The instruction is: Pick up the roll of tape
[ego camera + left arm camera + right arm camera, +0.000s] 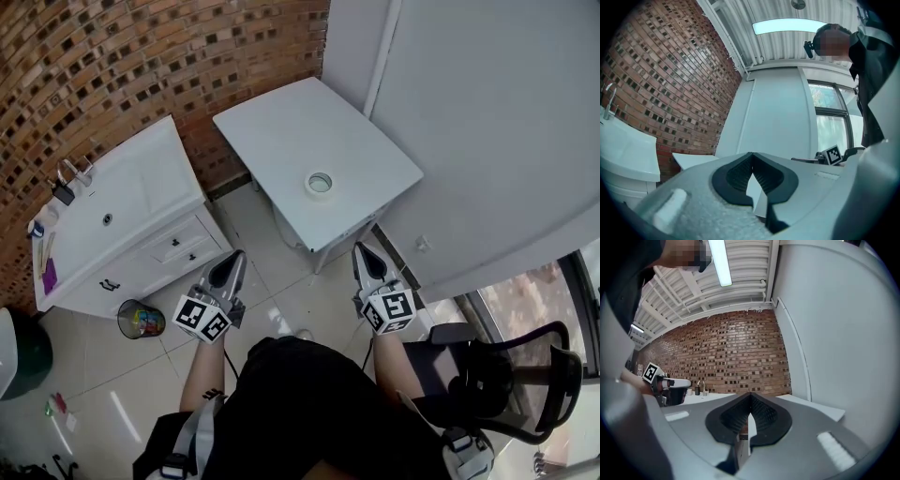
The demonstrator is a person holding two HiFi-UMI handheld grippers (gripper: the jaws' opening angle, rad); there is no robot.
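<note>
The roll of tape (320,183), a pale ring, lies flat on the white square table (281,131) near the table's front edge. Both grippers hover over the floor short of that table, pointing toward it. My left gripper (238,255) is shut with nothing in it, below and left of the roll. My right gripper (359,247) is shut and empty too, below and slightly right of the roll. In the left gripper view the jaws (751,155) meet at the tip, the table (693,160) beyond them. The right gripper view shows closed jaws (750,394). Neither gripper view shows the tape.
A white vanity cabinet with a sink (122,202) stands left of the table against the brick wall (112,66). A small waste bin (141,319) sits on the tiled floor by it. A black office chair (506,375) is at the right, a grey wall (487,122) behind the table.
</note>
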